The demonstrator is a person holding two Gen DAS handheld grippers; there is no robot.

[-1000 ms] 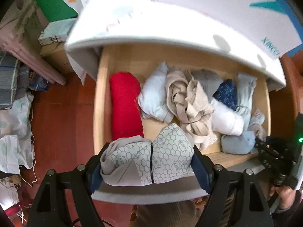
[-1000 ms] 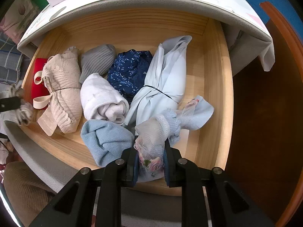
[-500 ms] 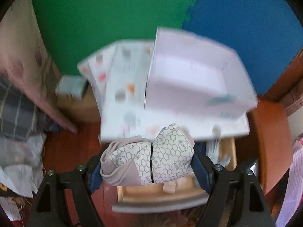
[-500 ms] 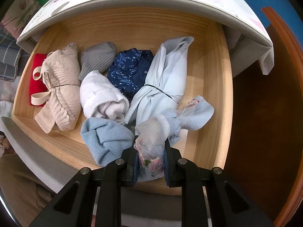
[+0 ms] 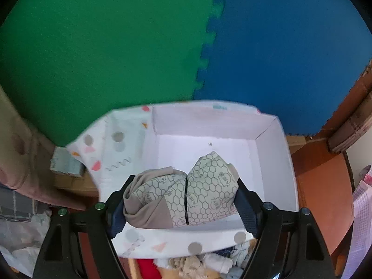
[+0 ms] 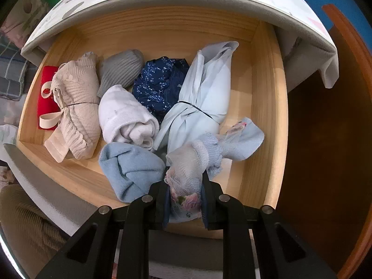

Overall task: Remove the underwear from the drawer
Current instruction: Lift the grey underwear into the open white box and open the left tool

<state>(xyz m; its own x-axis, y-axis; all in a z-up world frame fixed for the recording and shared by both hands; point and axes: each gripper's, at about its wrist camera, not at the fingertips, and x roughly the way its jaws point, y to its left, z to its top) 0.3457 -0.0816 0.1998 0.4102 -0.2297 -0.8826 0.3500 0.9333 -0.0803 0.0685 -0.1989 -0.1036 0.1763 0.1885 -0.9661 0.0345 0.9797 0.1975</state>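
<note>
Over white box (image 5: 274, 139), underwear (image 5: 183, 200) in left claw (image 5: 183, 207)

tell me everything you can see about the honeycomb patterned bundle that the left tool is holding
The honeycomb bundle is a rolled garment of soft pale grey-beige fabric printed with dark hexagon outlines and small round logos, with a plain taupe band at its lower left. A thin dark band cinches its middle. It lies crosswise between the pads of the left tool, pinched at both ends and touching nothing else. It hangs in front of the open white box, above the drawer's remaining clothes.
</note>
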